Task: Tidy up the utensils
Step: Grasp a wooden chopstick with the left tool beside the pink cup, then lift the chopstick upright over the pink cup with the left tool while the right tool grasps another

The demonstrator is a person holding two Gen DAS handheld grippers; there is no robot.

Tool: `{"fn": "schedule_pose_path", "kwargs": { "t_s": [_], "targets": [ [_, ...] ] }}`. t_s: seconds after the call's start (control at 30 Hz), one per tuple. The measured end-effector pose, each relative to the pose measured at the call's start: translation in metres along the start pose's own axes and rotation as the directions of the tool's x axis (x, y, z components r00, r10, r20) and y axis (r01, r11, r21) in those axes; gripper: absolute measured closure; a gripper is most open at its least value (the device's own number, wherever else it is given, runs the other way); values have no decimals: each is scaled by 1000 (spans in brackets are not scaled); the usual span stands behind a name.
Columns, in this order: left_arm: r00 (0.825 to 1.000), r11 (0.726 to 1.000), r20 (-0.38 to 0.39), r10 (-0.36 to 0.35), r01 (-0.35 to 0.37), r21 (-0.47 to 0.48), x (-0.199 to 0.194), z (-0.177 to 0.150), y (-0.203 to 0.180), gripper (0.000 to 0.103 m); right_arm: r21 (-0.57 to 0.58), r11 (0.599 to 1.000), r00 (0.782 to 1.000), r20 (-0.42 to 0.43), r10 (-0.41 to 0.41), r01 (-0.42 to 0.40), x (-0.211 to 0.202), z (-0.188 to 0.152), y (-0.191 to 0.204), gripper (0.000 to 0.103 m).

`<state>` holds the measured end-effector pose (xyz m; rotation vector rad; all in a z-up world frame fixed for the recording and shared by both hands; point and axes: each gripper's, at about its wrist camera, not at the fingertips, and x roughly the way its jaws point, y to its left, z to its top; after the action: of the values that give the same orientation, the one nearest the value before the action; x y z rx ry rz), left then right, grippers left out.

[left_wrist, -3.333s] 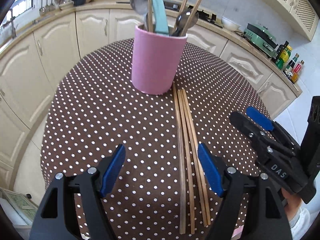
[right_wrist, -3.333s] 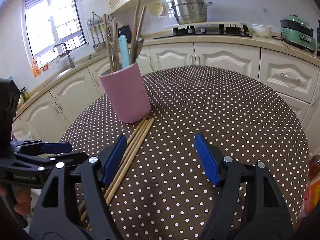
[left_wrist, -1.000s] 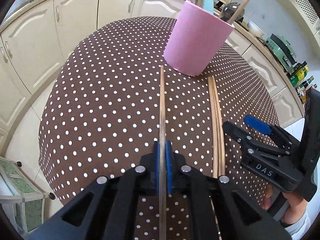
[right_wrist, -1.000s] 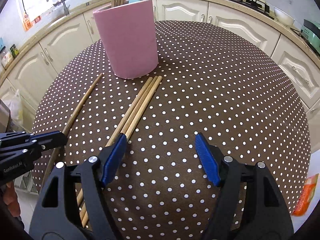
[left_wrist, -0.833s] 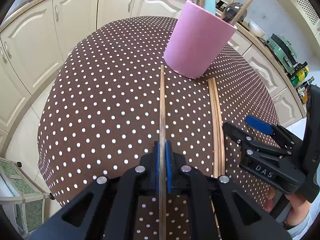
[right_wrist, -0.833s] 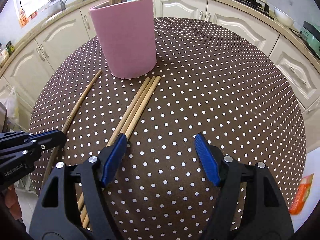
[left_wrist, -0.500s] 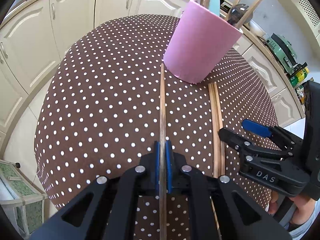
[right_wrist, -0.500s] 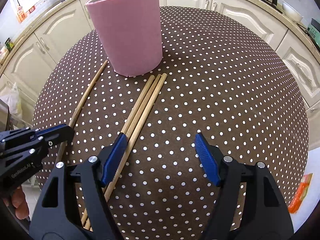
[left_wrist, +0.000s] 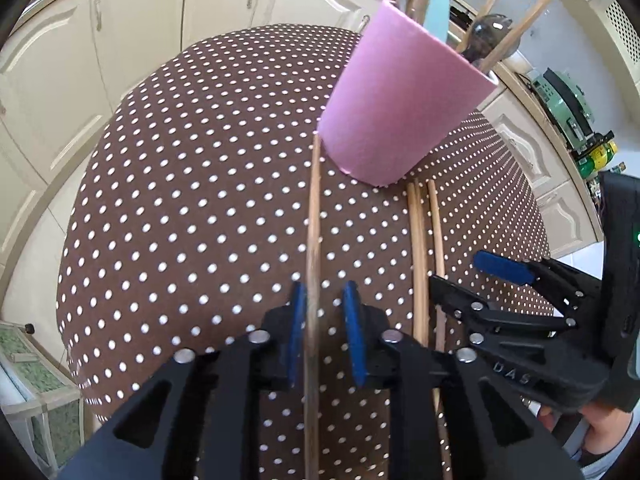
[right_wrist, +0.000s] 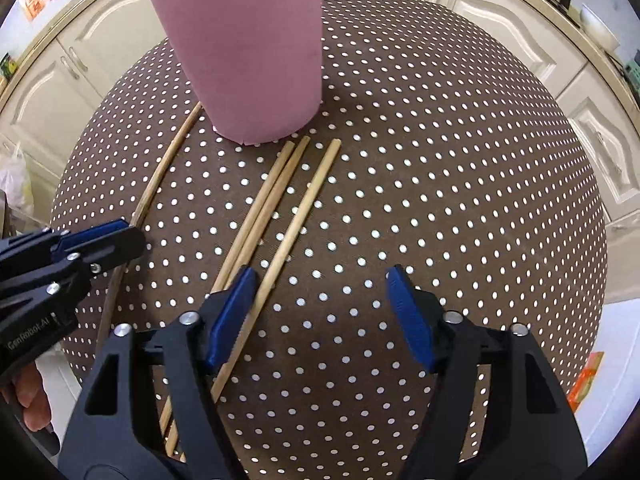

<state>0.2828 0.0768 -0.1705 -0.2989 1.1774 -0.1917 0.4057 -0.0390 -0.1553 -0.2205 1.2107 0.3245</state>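
1. Left hand-held gripper [left_wrist: 323,328]: jaws just eased apart, released, single chopstick [left_wrist: 314,232] lying between them on the dotted bench [left_wrist: 180,200].
2. Right hand-held gripper [right_wrist: 320,312]: closing, unclenched, one chopstick [right_wrist: 296,224] inside its left pad.
3. Beyond: two paired chopsticks [right_wrist: 264,208], then pink holder [right_wrist: 244,44].

Both fisheye wrist views look steeply down, close over the round table in its brown white-dotted cloth [left_wrist: 168,184]. The left view has the pink cylindrical utensil holder [left_wrist: 400,108] at one o'clock; the right view has it [right_wrist: 244,48] at eleven. Both share the loose wooden chopsticks [right_wrist: 276,200].
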Motion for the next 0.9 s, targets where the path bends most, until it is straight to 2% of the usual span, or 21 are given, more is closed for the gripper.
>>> {"fn": "schedule_pose_path", "kwargs": {
  "t_s": [0.03, 0.07, 0.1, 0.13, 0.23, 0.3, 0.47, 0.57, 0.63, 0.73, 0.83, 0.9],
  "targets": [
    [1000, 1000, 0, 2, -2, 4, 1, 1, -3, 76, -7, 1000, 1000, 2, 3, -3, -1, 4, 4, 61],
    [1000, 1000, 2, 15, -15, 14, 3, 4, -6, 76, -16, 1000, 1000, -2, 13, -14, -1, 7, 5, 77],
    [1000, 999, 8, 25, -25, 22, 4, 5, -9, 76, -22, 1000, 1000, -6, 16, -16, -2, 6, 10, 83],
    [999, 999, 13, 35, -36, 31, 5, 6, -12, 77, -26, 999, 1000, -6, 20, -20, -3, 8, 11, 83],
    [996, 995, 25, 89, -90, 34, 8, 7, -15, 97, -14, 999, 999, 5, 47, -47, -3, 4, 5, 90],
    [998, 998, 28, 63, -64, 19, 7, 8, -11, 97, 0, 998, 998, 16, 69, -69, -4, 1, 0, 96],
    [997, 998, 53, 59, -60, 11, 5, 2, -10, 97, 27, 993, 992, 57, 115, -117, -10, -10, -19, 97],
    [997, 1000, 71, 8, -8, -1, -2, -8, -8, 97, 50, 985, 982, 108, 158, -164, -22, -31, -33, 97],
    [994, 1000, 106, 0, -2, 12, -11, -15, -8, 97, 58, 978, 971, 146, 188, -198, -33, -39, -41, 97],
    [987, 999, 157, -27, 22, 34, -26, -25, -11, 97, 55, 970, 953, 205, 223, -239, -50, -52, -53, 97],
    [971, 998, 232, -49, 38, 54, -48, -33, -15, 97, 51, 950, 914, 295, 280, -308, -68, -65, -72, 97],
    [955, 996, 291, -62, 41, 76, -64, -38, -18, 97, 61, 940, 891, 343, 297, -336, -78, -69, -80, 97]
  ]
}}
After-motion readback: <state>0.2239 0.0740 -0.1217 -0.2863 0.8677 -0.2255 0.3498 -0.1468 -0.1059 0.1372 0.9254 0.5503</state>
